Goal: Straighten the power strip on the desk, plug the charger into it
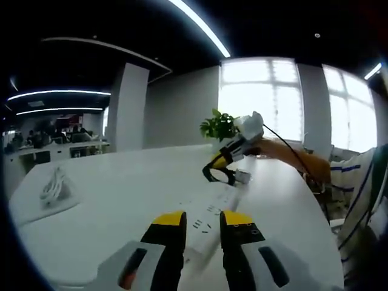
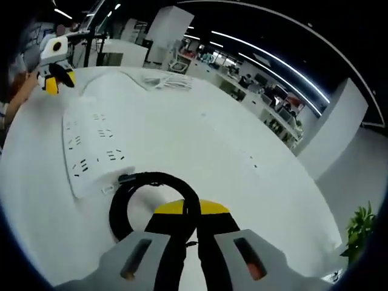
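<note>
Power strip (image 2: 91, 148) lies flat on the white bench (image 2: 200, 139), its black cable (image 2: 151, 182) looping from one end. Right claw (image 2: 185, 221) is clamped on that cable loop, just above the bench. Left claw (image 1: 203, 219) hovers over the strip's other end, jaws slightly apart, holding nothing. A white bundle (image 1: 54, 185) lies well apart.

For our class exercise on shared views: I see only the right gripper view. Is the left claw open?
Observer: Yes, the left claw is open, with its jaws apart over the strip.
Operator: What lies behind my right claw?
Observer: Bright windows stand behind the right claw and its cable loop.
</note>
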`<act>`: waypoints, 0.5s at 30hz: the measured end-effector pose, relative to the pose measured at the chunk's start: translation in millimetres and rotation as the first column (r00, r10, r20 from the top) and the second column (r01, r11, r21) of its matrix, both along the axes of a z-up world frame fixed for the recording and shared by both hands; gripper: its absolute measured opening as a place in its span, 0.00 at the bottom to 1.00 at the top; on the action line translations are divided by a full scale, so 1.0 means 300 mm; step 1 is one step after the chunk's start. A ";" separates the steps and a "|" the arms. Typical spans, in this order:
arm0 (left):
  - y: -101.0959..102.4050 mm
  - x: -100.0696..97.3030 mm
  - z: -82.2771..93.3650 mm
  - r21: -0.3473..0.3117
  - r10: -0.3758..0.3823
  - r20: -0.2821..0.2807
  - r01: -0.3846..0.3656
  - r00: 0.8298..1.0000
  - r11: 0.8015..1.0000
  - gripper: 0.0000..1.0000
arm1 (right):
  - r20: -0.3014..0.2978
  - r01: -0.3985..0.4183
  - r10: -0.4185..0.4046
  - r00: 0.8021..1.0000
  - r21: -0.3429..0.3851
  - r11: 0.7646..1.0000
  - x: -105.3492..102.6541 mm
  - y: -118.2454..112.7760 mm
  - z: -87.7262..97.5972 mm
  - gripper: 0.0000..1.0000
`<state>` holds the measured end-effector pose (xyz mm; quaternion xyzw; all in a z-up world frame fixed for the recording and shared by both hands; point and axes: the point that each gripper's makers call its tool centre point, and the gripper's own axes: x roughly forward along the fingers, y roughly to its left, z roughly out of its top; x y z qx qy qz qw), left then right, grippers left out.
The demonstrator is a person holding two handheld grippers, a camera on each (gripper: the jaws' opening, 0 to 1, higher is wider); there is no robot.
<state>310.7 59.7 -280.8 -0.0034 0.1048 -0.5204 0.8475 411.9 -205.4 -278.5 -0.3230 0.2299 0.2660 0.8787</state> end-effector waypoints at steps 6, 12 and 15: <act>-0.002 -0.003 0.003 -0.004 -0.004 0.002 0.004 1.000 1.000 0.22 | 0.037 -0.020 0.016 0.999 0.100 0.995 -0.027 0.032 0.065 0.03; -0.003 -0.005 0.006 -0.007 -0.006 0.004 0.006 1.000 1.000 0.22 | 0.048 -0.043 0.038 0.998 0.116 0.992 -0.037 0.076 0.092 0.03; -0.002 -0.004 0.008 -0.010 -0.007 0.004 0.007 1.000 1.000 0.22 | 0.045 -0.053 0.048 0.998 0.097 0.994 -0.034 0.095 0.088 0.03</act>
